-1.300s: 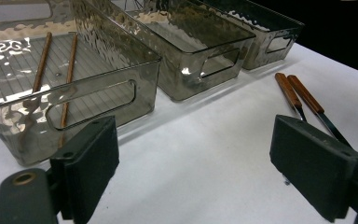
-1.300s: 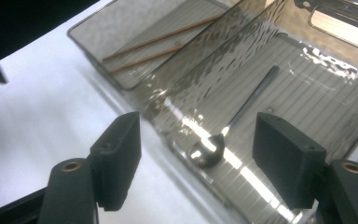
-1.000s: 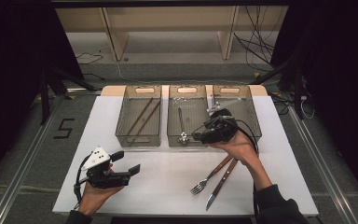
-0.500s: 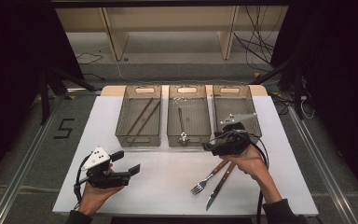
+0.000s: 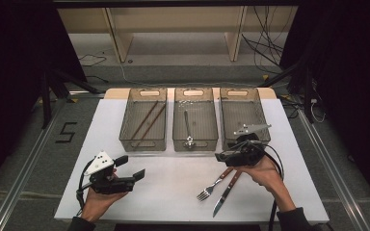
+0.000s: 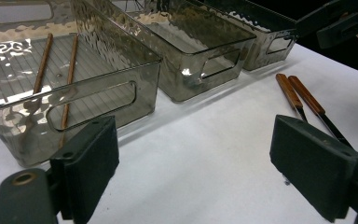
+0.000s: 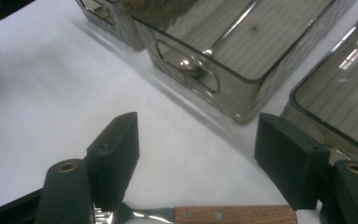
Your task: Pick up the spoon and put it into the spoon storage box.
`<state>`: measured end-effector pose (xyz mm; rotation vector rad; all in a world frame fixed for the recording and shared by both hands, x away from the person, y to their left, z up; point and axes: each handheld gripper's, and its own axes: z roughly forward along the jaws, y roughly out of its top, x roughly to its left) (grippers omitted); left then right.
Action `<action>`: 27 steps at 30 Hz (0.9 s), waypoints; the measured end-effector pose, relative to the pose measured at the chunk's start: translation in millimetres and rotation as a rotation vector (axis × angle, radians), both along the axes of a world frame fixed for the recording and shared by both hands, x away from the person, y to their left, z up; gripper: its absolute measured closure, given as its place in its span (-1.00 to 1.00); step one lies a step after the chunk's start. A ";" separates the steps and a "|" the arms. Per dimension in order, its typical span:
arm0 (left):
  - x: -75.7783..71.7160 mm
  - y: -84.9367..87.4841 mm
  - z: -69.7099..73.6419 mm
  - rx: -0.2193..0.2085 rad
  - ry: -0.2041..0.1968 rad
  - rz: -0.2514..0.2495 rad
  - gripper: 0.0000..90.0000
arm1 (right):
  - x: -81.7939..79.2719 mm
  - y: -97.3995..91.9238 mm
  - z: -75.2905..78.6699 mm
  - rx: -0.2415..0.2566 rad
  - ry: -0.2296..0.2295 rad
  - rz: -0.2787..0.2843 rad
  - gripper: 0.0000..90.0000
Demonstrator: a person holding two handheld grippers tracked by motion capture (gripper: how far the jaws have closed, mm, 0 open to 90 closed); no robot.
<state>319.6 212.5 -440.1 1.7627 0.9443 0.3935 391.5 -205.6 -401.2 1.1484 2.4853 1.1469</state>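
left gripper [image 5: 136,176]: I'm holding it at the near left of the table [image 5: 173,187], jaws spread, nothing between them. No shift from the earlier frames.
left bin [image 5: 143,120]: two chopsticks [image 5: 147,119] lying inside. Untouched.
middle bin [image 5: 195,120]: one spoon [image 5: 188,130] inside, bowl end at the near wall.
fork [image 5: 214,183]: on the table just near of the right bin, wooden handle, tines pointing toward me. In the right gripper view its handle [image 7: 233,214] lies crosswise just under the jaws.
knife [image 5: 225,193]: right beside the fork, almost parallel, blade toward me. Can't tell if the handles touch.
right bin [image 5: 243,115]: looks empty.
right gripper [image 5: 224,158]: a second ago it was up over the bins; now I've brought it back toward me and down, over the handle ends of fork and knife. Jaws wide, released, pads not on anything.
what it means: sorting cutlery into bins by type; spoon and chopsticks done, I judge the fork is next pick, grip not yet made.
next: lower further, straddle the fork handle, close.
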 end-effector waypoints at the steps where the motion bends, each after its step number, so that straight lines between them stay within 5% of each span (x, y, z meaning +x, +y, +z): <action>1: 0.1 -0.2 0.0 -0.002 0.000 0.000 -0.67 | -0.2 -1.2 -1.2 -0.005 0.004 -0.002 -0.28; 27: 1.9 -1.2 -0.1 -0.014 0.005 -0.005 -0.67 | -2.2 -18.8 -25.4 -0.061 0.040 -0.046 -0.09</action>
